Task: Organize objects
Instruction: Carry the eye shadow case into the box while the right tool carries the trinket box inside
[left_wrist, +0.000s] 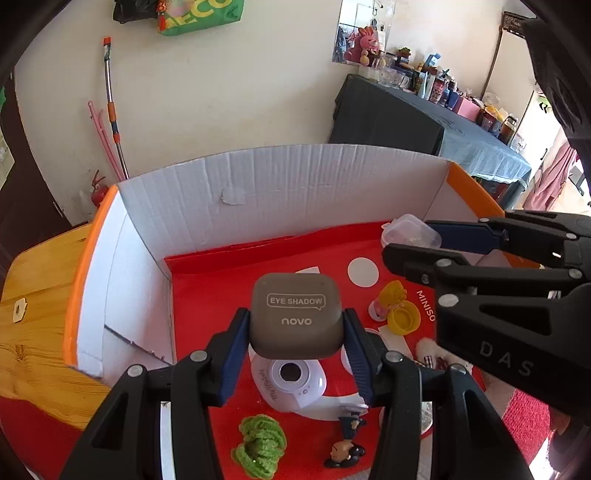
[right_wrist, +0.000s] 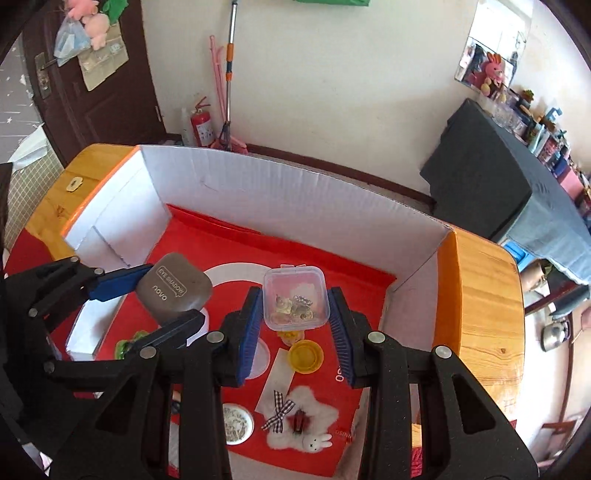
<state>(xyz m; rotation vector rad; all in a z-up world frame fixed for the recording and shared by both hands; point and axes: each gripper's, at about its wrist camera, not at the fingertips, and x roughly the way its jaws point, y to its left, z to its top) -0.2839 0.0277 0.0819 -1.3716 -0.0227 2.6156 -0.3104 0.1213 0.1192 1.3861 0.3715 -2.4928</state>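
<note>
The left gripper (left_wrist: 296, 334) clamps the stiff, light eyeshadow case (left_wrist: 295, 314) by its sides; the right gripper (right_wrist: 295, 325) pinches the slippery clear plastic box (right_wrist: 295, 297).

A red fire extinguisher (right_wrist: 201, 123) stands on the floor by the cream wall, beside a leaning mop handle (right_wrist: 229, 70). A dark brown door (right_wrist: 92, 85) shows at the left. A cloth-covered side table (left_wrist: 424, 118) carries crowded bottles and cups.
</note>
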